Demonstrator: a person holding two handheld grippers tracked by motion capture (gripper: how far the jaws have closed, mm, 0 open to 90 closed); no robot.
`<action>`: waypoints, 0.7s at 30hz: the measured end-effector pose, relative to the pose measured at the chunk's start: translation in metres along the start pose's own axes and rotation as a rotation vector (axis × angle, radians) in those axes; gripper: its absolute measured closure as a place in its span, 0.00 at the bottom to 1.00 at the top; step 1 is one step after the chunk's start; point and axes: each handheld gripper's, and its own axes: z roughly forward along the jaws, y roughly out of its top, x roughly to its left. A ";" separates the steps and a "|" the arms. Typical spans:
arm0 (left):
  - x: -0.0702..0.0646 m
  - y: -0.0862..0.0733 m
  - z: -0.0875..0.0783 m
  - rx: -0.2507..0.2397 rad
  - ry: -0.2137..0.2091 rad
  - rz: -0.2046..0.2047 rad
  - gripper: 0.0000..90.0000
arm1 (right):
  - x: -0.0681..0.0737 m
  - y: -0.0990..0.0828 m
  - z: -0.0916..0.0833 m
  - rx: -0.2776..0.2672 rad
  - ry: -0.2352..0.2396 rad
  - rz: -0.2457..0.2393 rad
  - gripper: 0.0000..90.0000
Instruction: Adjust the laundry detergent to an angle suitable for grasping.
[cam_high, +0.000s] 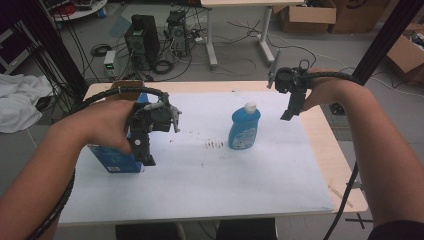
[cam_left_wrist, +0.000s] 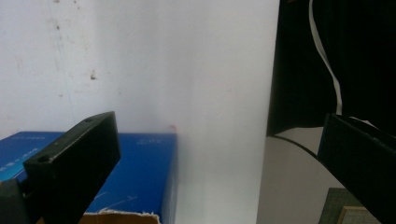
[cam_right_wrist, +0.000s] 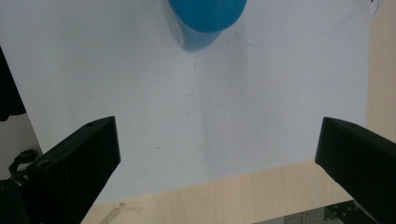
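Grey floor behind the surface carries computer towers, tangled cables and cardboard boxes; a white cloth lies off to the left. The surface is pale wood with a white sheet over most of it, bare wood showing along the far and right edges. A smear of brown specks marks the sheet near its middle.

The left gripper hangs with jaws wide apart and empty, right over a blue box near the sheet's left edge. The right gripper hangs above the sheet, jaws likewise wide and empty, with a blue bottle standing upright near them, towards the middle. Between box and bottle, and along the near side, the sheet lies open.

The left gripper view brings out the box top just behind the left jaw, and the sheet's edge against a dark drop. The right gripper view shows the bottle beyond the jaws and the wooden edge close under them
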 end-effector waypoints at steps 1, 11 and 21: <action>-0.001 0.001 0.000 0.003 0.004 -0.001 0.00 | 0.000 0.000 0.000 0.005 0.001 -0.002 0.00; 0.001 0.002 0.003 0.000 -0.006 -0.006 0.00 | 0.001 -0.005 0.004 0.014 0.007 0.000 0.00; -0.003 0.001 0.000 -0.004 -0.001 -0.008 0.00 | 0.001 -0.006 0.003 0.005 0.008 -0.002 0.00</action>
